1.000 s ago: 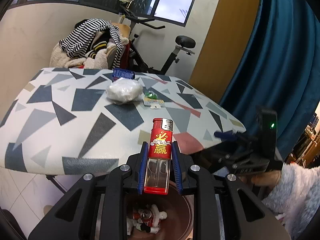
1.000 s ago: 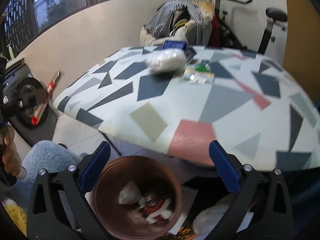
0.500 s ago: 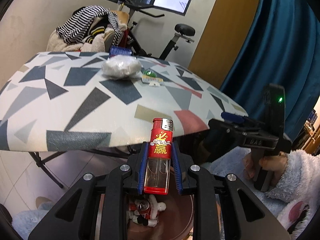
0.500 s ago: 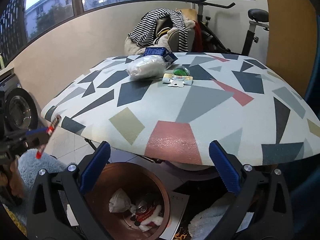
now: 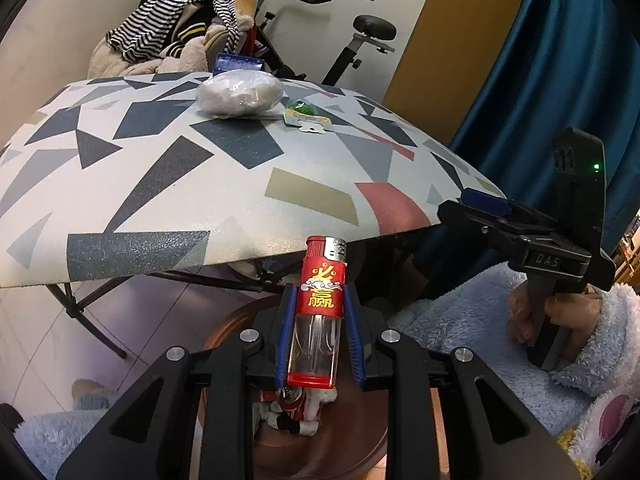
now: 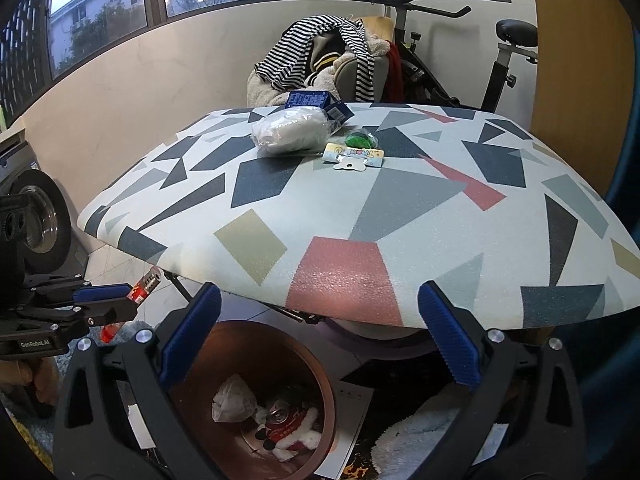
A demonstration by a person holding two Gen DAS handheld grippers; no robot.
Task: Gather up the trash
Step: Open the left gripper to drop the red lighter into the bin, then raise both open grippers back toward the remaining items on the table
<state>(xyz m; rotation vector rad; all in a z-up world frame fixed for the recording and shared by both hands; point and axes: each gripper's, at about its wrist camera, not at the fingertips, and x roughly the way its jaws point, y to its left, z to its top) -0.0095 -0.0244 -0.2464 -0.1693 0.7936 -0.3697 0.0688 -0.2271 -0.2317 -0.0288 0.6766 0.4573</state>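
Below table edge [image 5: 240, 248], left gripper [image 5: 320, 332] clamps one lighter [image 5: 320, 312] upright over round copper-brown bin [image 6: 320, 380]: red printed sleeve, clear plastic body, metal cap. Right view alone shows bin contents: crumpled white wrapper [image 6: 234, 400], red can [image 6: 280, 420]. Right gripper [image 6: 316, 336] spread wide, empty. Tabletop: one white bag [image 6: 290, 130], one blue box [image 6: 312, 101].
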